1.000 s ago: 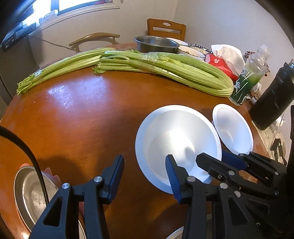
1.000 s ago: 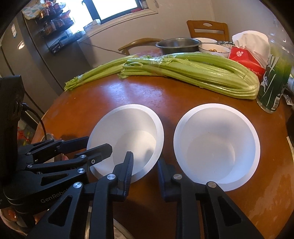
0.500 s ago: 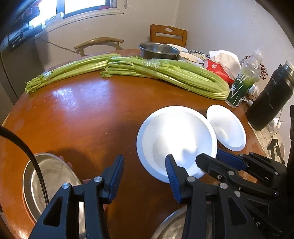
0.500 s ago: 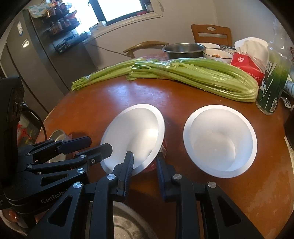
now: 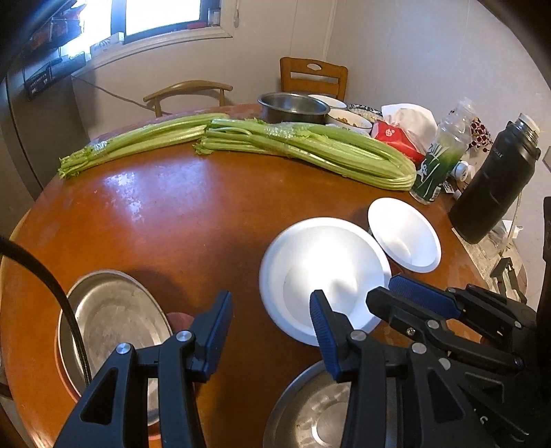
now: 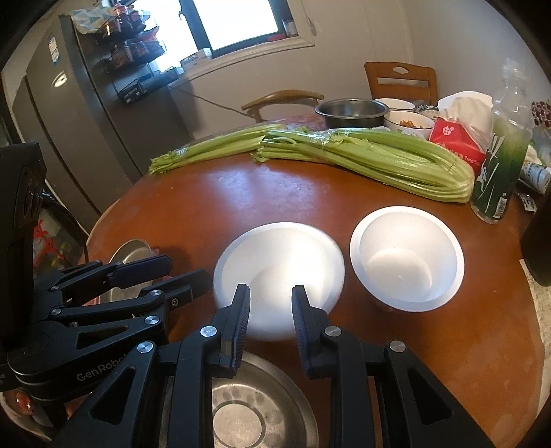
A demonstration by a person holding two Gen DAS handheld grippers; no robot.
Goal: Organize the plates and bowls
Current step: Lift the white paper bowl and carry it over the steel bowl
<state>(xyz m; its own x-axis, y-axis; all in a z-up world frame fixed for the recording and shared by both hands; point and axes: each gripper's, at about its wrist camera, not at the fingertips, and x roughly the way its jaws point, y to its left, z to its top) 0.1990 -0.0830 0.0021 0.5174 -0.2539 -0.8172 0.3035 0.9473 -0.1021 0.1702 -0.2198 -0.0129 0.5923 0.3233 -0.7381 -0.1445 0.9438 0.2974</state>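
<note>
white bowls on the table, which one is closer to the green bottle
The deeper white foam bowl on the right, beside the green-labelled plastic bottle; the shallower white bowl sits left, nearer the tongs.

Left gripper (image 5: pixel 270 327) angled downward, jaws parted, empty. Right gripper (image 6: pixel 270 315) beside it, jaws narrowest, nothing between.

Window (image 6: pixel 237 20) backlight, tabletop (image 5: pixel 179 220) glare, fisheye edges

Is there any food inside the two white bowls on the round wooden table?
No, both white bowls show only bare white insides.
</note>
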